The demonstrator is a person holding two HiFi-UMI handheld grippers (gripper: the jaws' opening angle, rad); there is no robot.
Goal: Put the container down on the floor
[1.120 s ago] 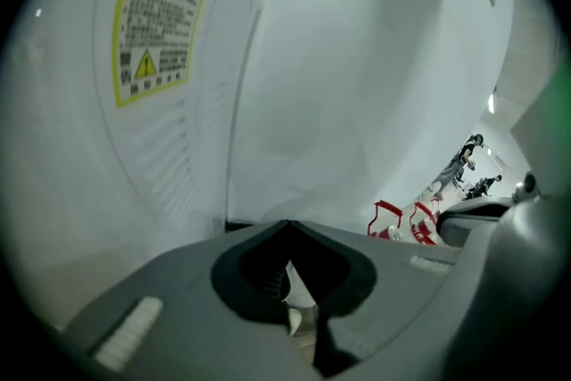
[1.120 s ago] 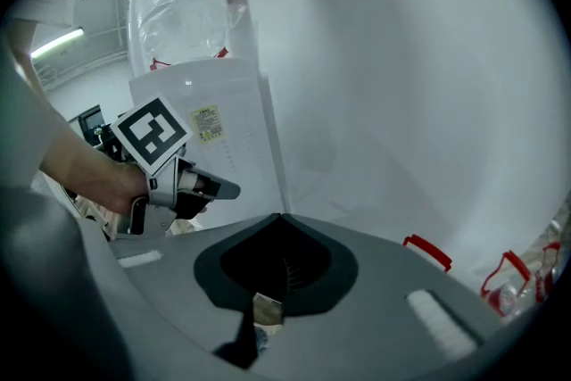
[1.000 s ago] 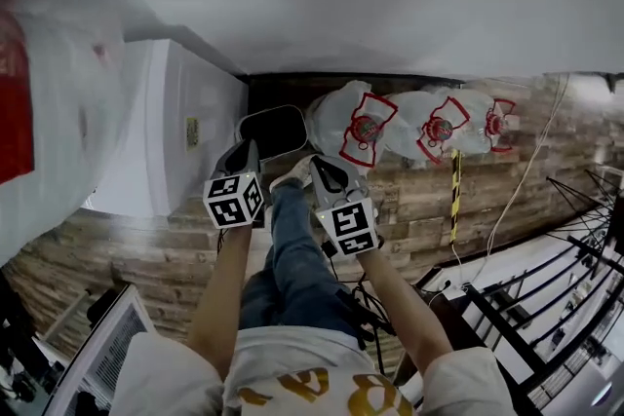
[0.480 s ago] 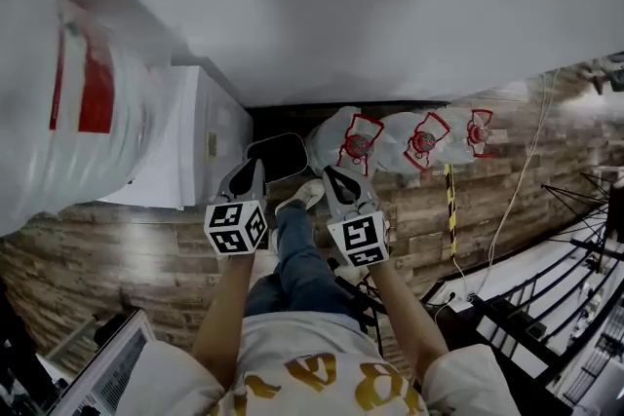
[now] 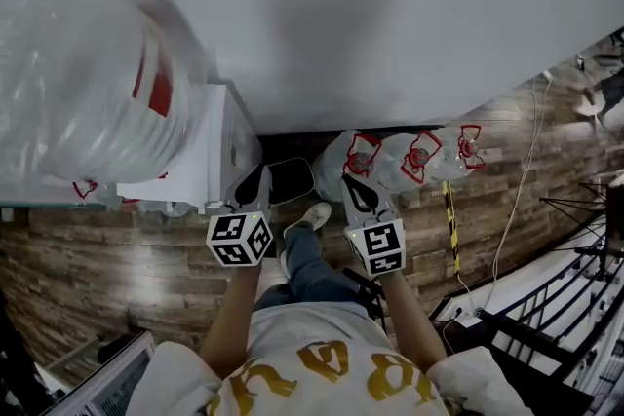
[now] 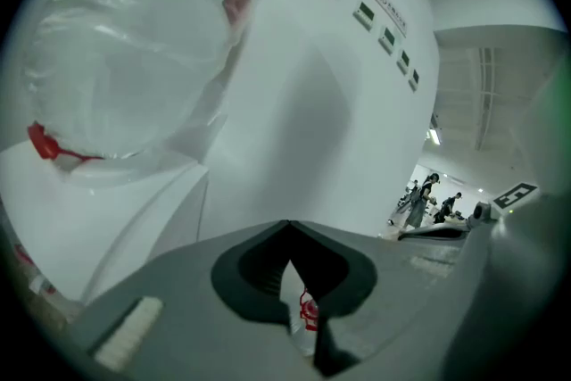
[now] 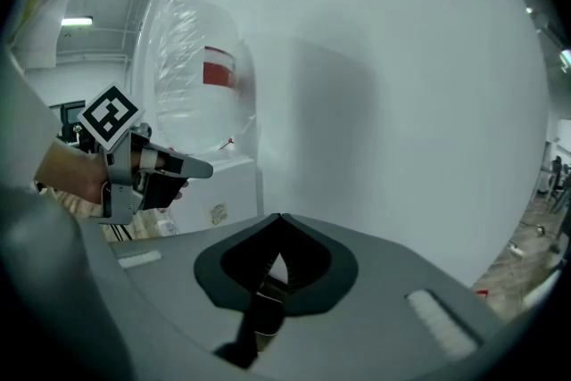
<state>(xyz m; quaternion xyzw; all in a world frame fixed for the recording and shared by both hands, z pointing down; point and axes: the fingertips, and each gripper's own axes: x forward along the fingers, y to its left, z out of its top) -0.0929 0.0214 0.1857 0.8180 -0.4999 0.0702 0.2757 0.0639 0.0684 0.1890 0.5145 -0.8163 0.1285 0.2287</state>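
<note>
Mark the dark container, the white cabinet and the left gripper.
dark container (image 5: pixel 291 180), head view, on its dark inside.
white cabinet (image 5: pixel 236 146), head view, on its side face.
left gripper (image 5: pixel 255 185), head view, near its shut jaw tips.

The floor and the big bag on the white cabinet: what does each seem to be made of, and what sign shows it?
The floor looks like wood or wood-look planks, matt: brown grained boards with staggered joints; which of the two cannot be told. The big bag on the white cabinet looks like thin clear plastic film, glossy: creases and bright highlights.
</note>
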